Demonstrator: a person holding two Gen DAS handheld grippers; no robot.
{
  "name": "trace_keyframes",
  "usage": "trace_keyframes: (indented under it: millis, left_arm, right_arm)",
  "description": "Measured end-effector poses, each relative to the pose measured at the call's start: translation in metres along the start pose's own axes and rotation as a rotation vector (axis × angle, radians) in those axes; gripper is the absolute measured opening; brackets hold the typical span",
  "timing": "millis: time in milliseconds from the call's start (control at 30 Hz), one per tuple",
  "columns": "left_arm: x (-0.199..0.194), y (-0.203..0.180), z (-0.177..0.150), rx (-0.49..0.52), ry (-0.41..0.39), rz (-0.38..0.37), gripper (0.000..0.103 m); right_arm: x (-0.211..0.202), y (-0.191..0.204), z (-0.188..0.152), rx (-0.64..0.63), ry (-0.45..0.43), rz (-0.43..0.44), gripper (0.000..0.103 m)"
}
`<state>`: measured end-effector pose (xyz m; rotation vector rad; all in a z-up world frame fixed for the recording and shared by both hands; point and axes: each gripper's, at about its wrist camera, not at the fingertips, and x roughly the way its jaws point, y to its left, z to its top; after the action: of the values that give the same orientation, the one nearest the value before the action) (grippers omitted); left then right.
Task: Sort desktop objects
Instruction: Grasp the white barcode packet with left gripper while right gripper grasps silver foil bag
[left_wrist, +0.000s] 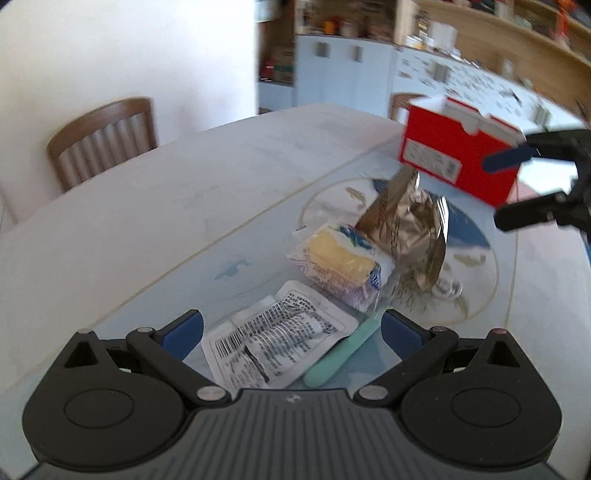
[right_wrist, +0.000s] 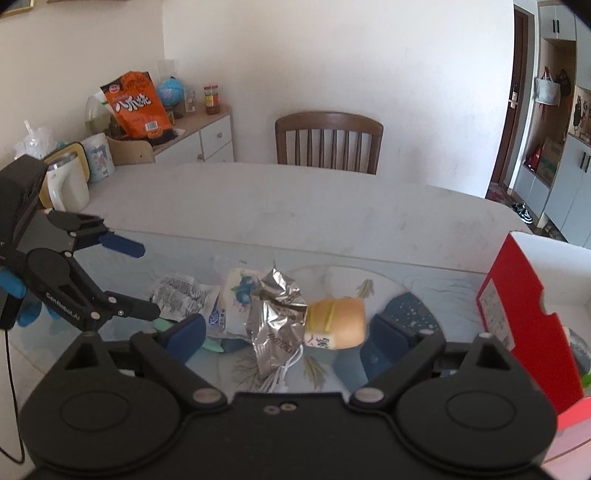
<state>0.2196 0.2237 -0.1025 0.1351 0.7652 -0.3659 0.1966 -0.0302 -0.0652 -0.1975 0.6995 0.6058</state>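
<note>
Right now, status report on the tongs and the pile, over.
Both tongs open, empty: left tongs over white sachet, right tongs near foil wrapper. Red box open at right. Nothing blocking.

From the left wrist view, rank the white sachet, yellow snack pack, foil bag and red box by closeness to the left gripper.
1. White sachet, between its fingers.
2. Yellow snack pack, just beyond.
3. Foil bag, behind that.
4. Red box, far right.

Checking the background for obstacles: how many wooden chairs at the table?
1 visible: a wooden chair at the table's far edge. Others may be hidden.
</note>
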Motion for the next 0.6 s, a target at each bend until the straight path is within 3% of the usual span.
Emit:
trace_keyframes:
  millis: [133, 300, 600]
  left_arm:
    - [0.012, 0.002, 0.0, 0.11, 0.01, -0.022, 0.103]
    - [0.028, 0.011, -0.001, 0.168, 0.035, -0.056, 0.103]
    - [0.039, 0.024, -0.008, 0.16, 0.035, -0.103, 0.103]
  right_arm:
    - [0.009, 0.003, -0.002, 0.0, 0.013, -0.005, 0.095]
    - [0.021, 0.005, -0.004, 0.001, 0.032, -0.018, 0.093]
    - [0.041, 0.005, -0.006, 0.006, 0.061, -0.021, 0.09]
